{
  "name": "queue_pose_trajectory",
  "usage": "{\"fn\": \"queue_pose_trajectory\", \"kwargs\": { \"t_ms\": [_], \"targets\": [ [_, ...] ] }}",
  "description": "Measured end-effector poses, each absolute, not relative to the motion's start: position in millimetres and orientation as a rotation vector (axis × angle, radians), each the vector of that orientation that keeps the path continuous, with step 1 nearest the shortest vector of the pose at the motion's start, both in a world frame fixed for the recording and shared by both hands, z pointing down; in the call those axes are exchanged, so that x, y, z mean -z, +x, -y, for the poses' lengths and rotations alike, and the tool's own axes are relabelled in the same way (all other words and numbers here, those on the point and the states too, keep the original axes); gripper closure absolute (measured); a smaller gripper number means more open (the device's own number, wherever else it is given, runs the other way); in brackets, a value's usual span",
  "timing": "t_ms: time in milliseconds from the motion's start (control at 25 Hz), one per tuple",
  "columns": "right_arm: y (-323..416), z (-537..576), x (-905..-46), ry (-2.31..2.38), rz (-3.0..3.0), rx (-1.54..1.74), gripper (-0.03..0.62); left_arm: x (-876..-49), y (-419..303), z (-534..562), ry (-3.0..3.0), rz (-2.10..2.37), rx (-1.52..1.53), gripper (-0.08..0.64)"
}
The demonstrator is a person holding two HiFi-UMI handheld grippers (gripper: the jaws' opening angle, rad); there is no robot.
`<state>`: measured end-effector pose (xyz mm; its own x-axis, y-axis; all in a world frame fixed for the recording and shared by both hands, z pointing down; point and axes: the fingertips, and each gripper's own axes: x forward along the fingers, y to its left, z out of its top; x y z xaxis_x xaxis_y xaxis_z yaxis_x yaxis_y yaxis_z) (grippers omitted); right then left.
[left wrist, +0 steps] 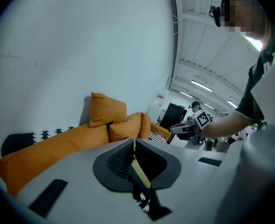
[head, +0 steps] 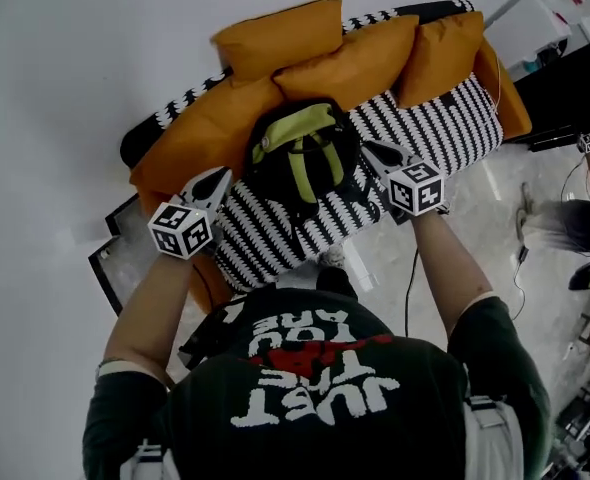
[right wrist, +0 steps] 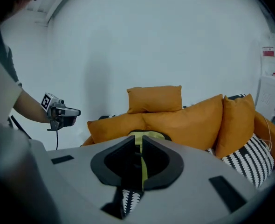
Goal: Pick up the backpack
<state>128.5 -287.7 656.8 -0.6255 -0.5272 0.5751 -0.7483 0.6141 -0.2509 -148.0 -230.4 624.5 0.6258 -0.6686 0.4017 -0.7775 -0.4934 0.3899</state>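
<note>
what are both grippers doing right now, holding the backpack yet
left gripper: closed, empty, beside the backpack
right gripper: closed, empty

**Flat, cool indoor light; fisheye edges**

Light is even and cool, coming from ceiling strip lights (left wrist: 200,84) at the far right of the left gripper view. The wall (right wrist: 151,41) carries a faint shadow behind the top cushion (right wrist: 154,98). Both gripper views bend hard and blacken at the corners, and their near jaws are soft. The head view is greyer.
</note>
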Motion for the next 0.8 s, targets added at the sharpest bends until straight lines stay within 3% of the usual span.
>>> {"fn": "queue_pose_trajectory", "kwargs": {
  "t_ms": [360,560,800],
  "targets": [
    [113.6,313.0,-748.7,0.943,2.255,-0.748,0.441,-694.6,-133.3,248.7,2.312,0.987,-0.367,0.552],
    [98.4,325.9,-823.3,0.741,2.181,-0.797,0.323,-726.6,-131.6,250.4,2.241,1.019,-0.32,0.552],
    [76.8,335.4,-869.3,0.555,2.242,-0.968,0.293,-770.2,-123.3,257.6,2.199,1.013,-0.295,0.552]
  ]
}}
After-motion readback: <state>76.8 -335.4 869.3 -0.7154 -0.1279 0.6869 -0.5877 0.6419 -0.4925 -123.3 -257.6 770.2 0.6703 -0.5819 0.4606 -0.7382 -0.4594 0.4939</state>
